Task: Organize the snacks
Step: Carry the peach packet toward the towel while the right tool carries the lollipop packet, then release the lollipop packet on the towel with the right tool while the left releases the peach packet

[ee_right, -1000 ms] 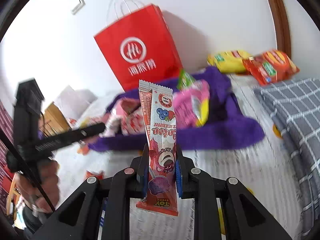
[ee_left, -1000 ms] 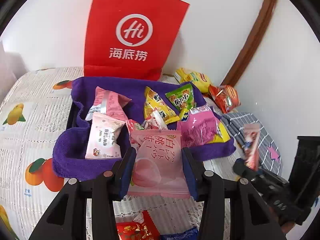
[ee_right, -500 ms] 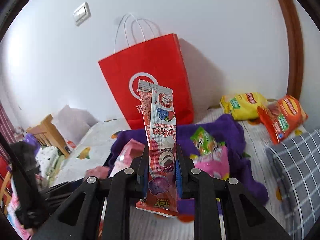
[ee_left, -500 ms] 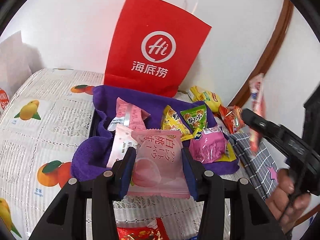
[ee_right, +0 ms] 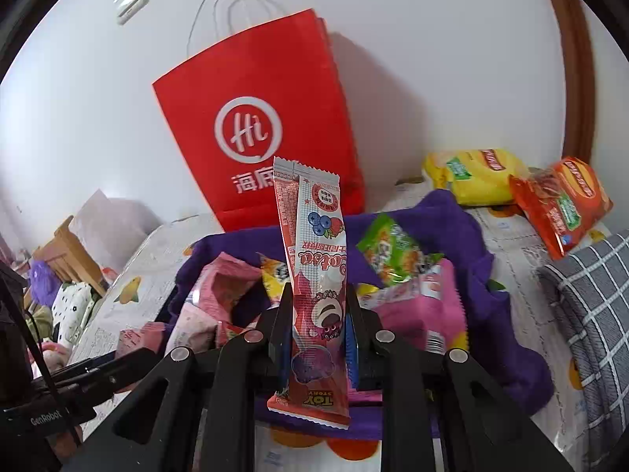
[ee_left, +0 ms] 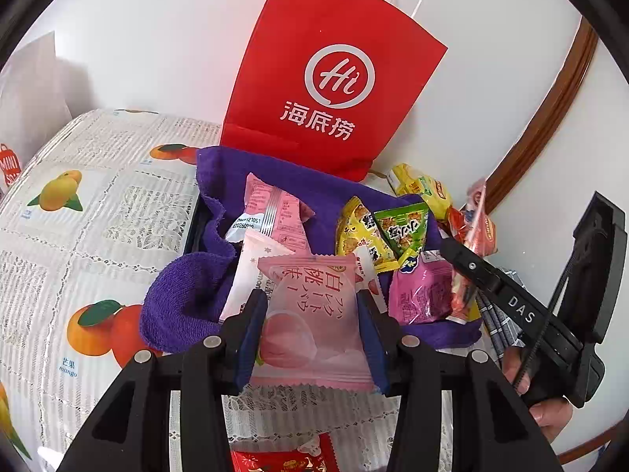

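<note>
My left gripper (ee_left: 310, 330) is shut on a pale pink peach snack packet (ee_left: 310, 314), held over the near edge of a purple-towel-lined tray (ee_left: 177, 299) full of snack packets. My right gripper (ee_right: 318, 326) is shut on a tall red-and-white Toy Story stick packet (ee_right: 314, 271), held upright over the tray's near edge (ee_right: 511, 346). In the left wrist view the right gripper (ee_left: 464, 259) reaches in from the right with that stick packet (ee_left: 475, 212) above the tray's right side. The tray holds pink (ee_left: 271, 212), yellow (ee_left: 354, 232) and green (ee_left: 405, 228) packets.
A red paper bag (ee_left: 330, 90) stands against the wall behind the tray. Yellow (ee_right: 475, 177) and orange (ee_right: 562, 204) chip bags lie at the back right. A grey checked cloth (ee_right: 589, 299) lies right of the tray. A red packet (ee_left: 283, 460) lies near me on the fruit-print tablecloth (ee_left: 78, 236).
Both grippers have moved closer to the tray with their packets. The right gripper has risen and swung in over the tray's right side.
</note>
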`<control>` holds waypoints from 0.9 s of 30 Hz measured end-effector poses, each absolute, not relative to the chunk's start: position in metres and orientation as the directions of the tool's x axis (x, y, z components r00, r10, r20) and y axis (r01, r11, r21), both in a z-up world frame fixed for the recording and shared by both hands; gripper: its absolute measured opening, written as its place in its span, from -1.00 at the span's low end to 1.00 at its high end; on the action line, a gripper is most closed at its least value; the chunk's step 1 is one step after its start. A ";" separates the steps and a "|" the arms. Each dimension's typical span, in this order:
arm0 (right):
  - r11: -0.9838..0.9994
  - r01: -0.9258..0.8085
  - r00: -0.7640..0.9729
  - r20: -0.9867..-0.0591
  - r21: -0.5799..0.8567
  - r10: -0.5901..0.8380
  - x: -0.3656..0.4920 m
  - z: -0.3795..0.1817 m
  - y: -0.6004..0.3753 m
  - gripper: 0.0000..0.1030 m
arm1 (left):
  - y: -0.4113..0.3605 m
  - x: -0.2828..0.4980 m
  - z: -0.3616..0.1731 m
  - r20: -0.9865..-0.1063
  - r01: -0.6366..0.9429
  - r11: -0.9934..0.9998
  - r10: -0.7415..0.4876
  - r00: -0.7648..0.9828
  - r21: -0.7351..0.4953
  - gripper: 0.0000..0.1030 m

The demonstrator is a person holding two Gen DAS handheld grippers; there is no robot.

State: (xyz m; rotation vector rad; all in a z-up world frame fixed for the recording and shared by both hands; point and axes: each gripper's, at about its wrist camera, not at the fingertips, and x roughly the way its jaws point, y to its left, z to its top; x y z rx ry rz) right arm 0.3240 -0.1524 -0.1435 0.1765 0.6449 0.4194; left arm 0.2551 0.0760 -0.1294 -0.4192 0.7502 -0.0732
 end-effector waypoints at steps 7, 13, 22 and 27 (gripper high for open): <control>0.884 -0.316 0.727 -0.511 0.344 0.459 0.326 -0.149 -0.154 -0.58 | 0.075 0.257 -0.131 -0.649 -0.090 0.912 -0.213 0.730 -0.401 -0.15; 0.894 -0.316 0.751 -0.492 0.317 0.440 0.326 -0.157 -0.142 -0.56 | 0.072 0.257 -0.132 -0.650 -0.077 0.908 -0.233 0.724 -0.412 -0.15; 0.894 -0.323 0.740 -0.507 0.310 0.442 0.334 -0.168 -0.132 -0.52 | 0.070 0.256 -0.130 -0.642 -0.065 0.907 -0.242 0.727 -0.415 -0.15; 0.901 -0.320 0.728 -0.533 0.291 0.431 0.336 -0.175 -0.127 -0.51 | 0.073 0.256 -0.130 -0.640 -0.069 0.901 -0.249 0.727 -0.429 -0.15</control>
